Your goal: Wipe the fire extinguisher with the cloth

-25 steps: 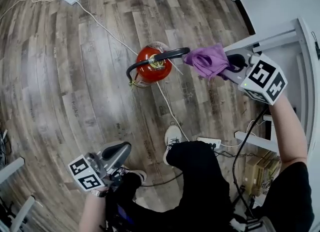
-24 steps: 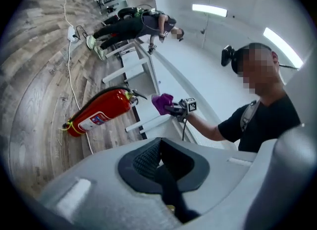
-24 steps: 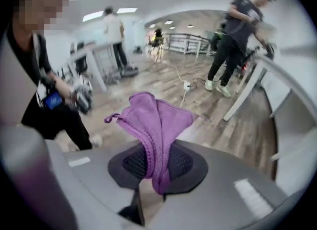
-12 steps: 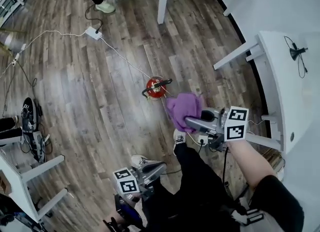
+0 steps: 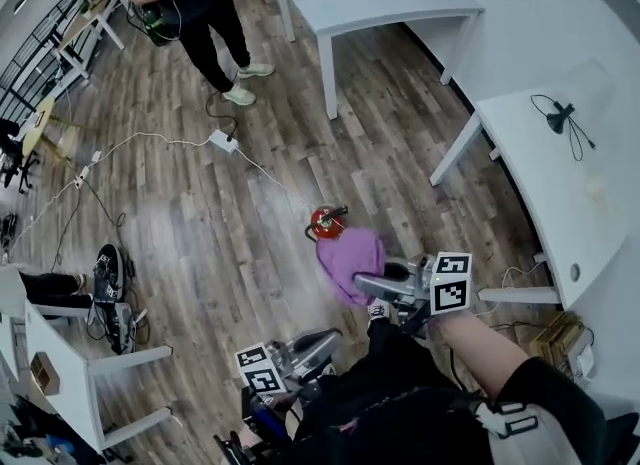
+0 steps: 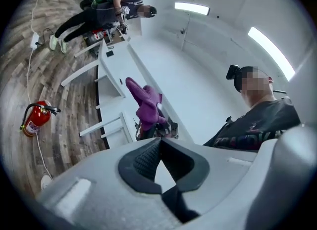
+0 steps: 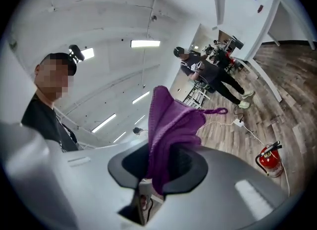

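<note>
right gripper (image 5: pixel 368 283) pinching the purple cloth (image 5: pixel 348 255) (bunched up), left gripper (image 5: pixel 330 336) jaws pressed together, empty, fire extinguisher (image 5: pixel 326 221) upright on wood floor (image 5: pixel 200 243), clear of both

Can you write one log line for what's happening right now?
right gripper: shut on purple cloth | left gripper: shut, empty | fire extinguisher: upright on floor, untouched

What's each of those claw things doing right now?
Left gripper: shut, holding nothing.
Right gripper: shut on the purple cloth.
</note>
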`<state>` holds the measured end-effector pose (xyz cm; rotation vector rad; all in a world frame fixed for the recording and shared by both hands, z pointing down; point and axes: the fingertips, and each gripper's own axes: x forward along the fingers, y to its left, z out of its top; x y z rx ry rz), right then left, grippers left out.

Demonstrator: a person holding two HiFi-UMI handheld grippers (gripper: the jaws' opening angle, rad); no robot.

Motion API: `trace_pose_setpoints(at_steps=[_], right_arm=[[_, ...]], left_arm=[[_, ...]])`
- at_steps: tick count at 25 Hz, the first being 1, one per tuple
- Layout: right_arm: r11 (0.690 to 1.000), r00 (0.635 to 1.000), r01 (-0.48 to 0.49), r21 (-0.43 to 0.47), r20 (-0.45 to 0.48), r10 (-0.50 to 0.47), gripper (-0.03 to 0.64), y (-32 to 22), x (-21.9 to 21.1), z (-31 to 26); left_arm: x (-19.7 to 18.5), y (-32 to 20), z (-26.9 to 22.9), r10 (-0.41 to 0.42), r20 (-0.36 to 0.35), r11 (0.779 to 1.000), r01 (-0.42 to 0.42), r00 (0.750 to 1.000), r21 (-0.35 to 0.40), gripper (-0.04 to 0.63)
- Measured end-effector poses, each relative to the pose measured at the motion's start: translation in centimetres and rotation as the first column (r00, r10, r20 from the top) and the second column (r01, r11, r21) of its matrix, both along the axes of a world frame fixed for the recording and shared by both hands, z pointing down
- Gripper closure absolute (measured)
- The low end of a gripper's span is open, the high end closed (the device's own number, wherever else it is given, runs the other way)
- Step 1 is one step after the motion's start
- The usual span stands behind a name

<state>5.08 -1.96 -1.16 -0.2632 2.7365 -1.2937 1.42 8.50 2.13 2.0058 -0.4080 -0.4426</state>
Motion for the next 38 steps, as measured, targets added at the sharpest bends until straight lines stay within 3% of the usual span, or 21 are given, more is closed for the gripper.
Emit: trace_pose_setpoints(at_steps=[4, 9, 13, 17, 21, 28, 34, 38], right_arm=[[0.997, 0.998, -0.058, -0.041, 0.032, 0.059, 0.550, 5.2, -0.2, -0.8], [0.986, 0.985, -0.137, -0.095, 0.096, 0.146, 0.549, 13.3, -3.0, -1.8], [0.972, 0.974, -0.192, -0.133, 0.096, 0.206, 0.549, 18.3, -4.4, -1.0], [0.970, 0.971, -0.212, -0.122, 0.091, 0.223, 0.549, 22.1, -4.6, -1.7], [0.974, 0.975, -0.199, -0.103, 0.078, 0.208, 0.549, 24.7, -4.6, -2.8], [0.990, 0.985, -0.141, -0.016, 0.094, 0.142, 0.549, 27.0, -1.5, -6.0], [0.996, 0.995, -0.086, 0.035, 0.054, 0.084, 0.548, 31.3, 6.0, -7.5], [0.999, 0.999, -0.031, 0.024, 0.043, 0.030, 0.549, 34.8, 11.0, -6.5]], left_arm=[[-0.5, 4.9, -1.7, 0.090, 0.022, 0.996, -0.090, 0.996, 0.013, 0.595], [-5.8, 11.3, -2.7, 0.115, 0.106, 0.992, -0.120, 0.988, 0.047, 0.595], [-8.9, 15.1, -1.8, 0.110, 0.072, 0.994, -0.111, 0.991, 0.011, 0.596], [-9.1, 17.6, -1.5, 0.144, 0.048, 0.990, -0.144, 0.988, 0.005, 0.597], [-8.0, 19.2, -2.6, 0.167, 0.028, 0.985, -0.167, 0.986, 0.028, 0.597], [-5.7, 20.3, -4.0, 0.062, 0.038, 0.997, -0.063, 0.997, 0.050, 0.597], [2.8, 23.5, -4.3, 0.018, -0.022, 1.000, -0.018, 1.000, -0.014, 0.596], [8.1, 26.5, -4.0, -0.021, 0.006, 0.999, 0.021, 1.000, -0.026, 0.597]])
